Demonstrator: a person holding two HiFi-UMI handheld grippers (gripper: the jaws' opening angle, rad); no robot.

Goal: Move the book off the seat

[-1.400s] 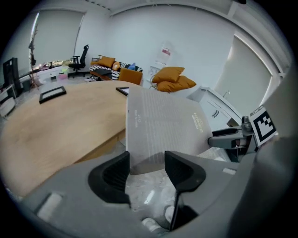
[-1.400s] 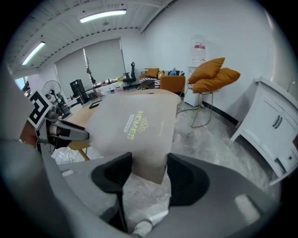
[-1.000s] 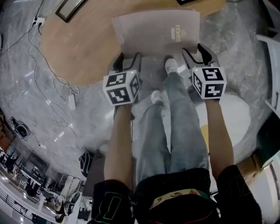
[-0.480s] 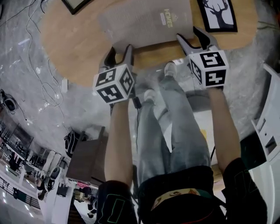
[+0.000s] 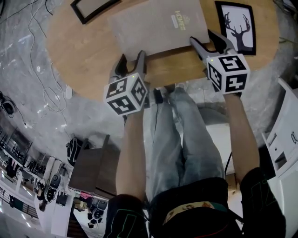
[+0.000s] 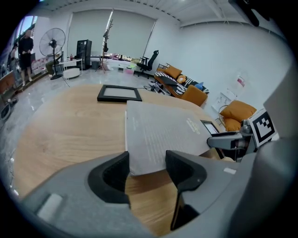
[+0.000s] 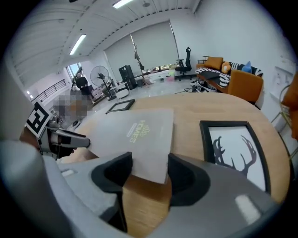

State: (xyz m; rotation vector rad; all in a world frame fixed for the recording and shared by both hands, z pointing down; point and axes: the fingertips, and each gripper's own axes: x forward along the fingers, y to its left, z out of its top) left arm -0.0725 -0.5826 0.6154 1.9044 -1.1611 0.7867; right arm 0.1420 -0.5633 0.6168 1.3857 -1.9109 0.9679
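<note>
A large grey book [image 5: 158, 25] lies flat on the round wooden table [image 5: 79, 51]. My left gripper [image 5: 131, 61] is at the book's near left corner. In the left gripper view that corner of the book [image 6: 158, 132] pokes between the jaws of the left gripper [image 6: 146, 169], which are opening off it. My right gripper [image 5: 208, 41] is at the near right corner. In the right gripper view the book [image 7: 135, 135] fills the gap of the right gripper [image 7: 149, 174], whose jaws meet its edges.
A framed deer picture [image 5: 237, 25] lies just right of the book. An empty black frame [image 5: 93, 8] lies at the table's far left. Cables [image 5: 46, 97] trail over the floor on the left. The person's legs [image 5: 177, 135] stand against the table's near edge.
Both grippers carried the book forward from over the floor onto the table, and it now lies flat there. The person stepped up to the table's edge.
</note>
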